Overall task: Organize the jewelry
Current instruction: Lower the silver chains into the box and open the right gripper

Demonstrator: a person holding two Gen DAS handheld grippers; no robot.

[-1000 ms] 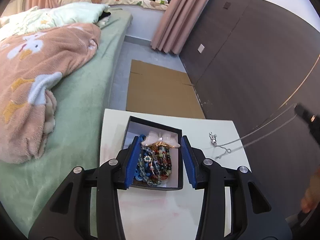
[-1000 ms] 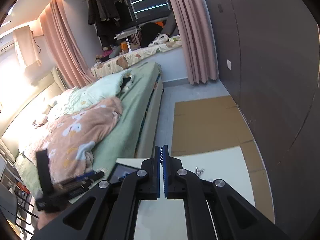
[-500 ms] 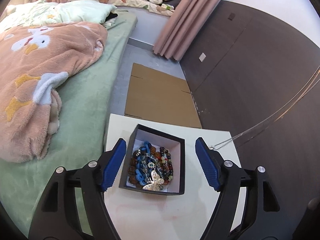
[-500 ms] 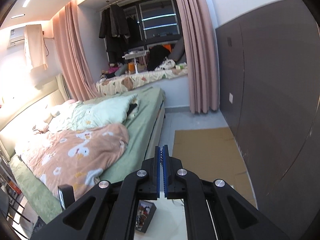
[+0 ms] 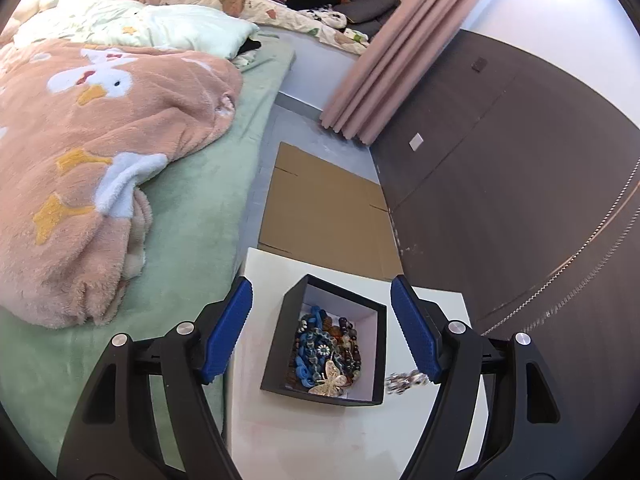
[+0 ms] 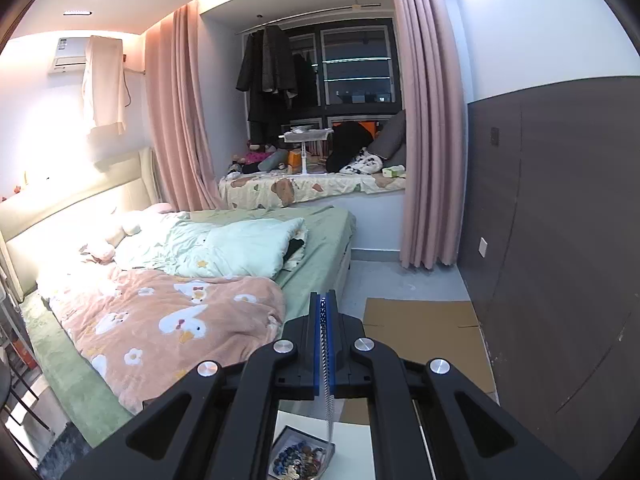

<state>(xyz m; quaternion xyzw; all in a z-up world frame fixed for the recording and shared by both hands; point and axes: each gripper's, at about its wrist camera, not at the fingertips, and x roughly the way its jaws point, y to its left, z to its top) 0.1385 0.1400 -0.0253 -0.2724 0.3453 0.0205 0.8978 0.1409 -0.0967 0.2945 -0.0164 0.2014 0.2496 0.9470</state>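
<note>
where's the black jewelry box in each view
Left wrist: the black jewelry box sits low centre on the white table, between the open left gripper fingers.
Right wrist: the box is at the bottom edge, below the right gripper shut on the chain.
Shared landmark: the cardboard sheet on the floor.

Left gripper [image 5: 320,328] hung over the white table [image 5: 352,436] with its jaws spread wide, and the black box [image 5: 372,356] sat right in the gap between them with room on both sides. Bare tabletop ran toward 6 o'clock, so that was the open lane. At 3 o'clock a thin silver chain [image 5: 600,232] slanted across in front of the dark wall panel [image 5: 520,160] — its clasp end [image 5: 404,382] dangled just beside the box's right wall. The bed [image 5: 188,232] crowded the table's edge at 9 o'clock. Past 12 o'clock — flat cardboard [image 5: 324,208] on the floor.
</note>
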